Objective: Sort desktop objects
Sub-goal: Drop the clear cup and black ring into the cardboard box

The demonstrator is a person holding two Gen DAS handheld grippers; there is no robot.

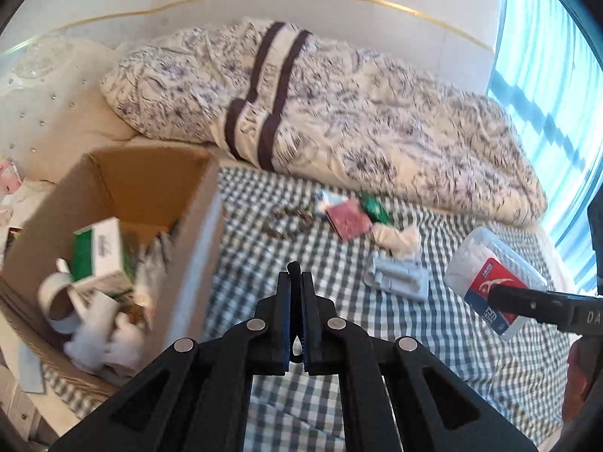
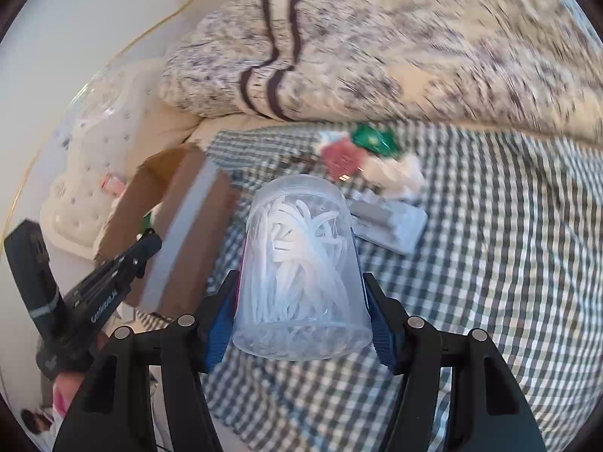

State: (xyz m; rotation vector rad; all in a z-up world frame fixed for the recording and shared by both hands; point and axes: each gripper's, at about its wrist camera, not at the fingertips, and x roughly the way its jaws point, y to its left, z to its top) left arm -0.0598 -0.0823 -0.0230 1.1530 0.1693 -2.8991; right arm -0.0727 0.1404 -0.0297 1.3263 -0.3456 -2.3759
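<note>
My right gripper [image 2: 301,316] clamps the clear tub [image 2: 301,271], its long axis pointing forward. The cardboard box [image 2: 181,226] lies to its left, nearer my empty, closed left gripper [image 1: 296,275].

Little can be read. The right gripper's [image 1: 501,297] black body, at the right edge of the left wrist view, bears the pale letters "DA", cut off by the frame. The red, white and blue label on the clear plastic jar [image 1: 490,282] carries print too blurred to read. White lettering on the left gripper's [image 2: 149,239] side is also illegible.
</note>
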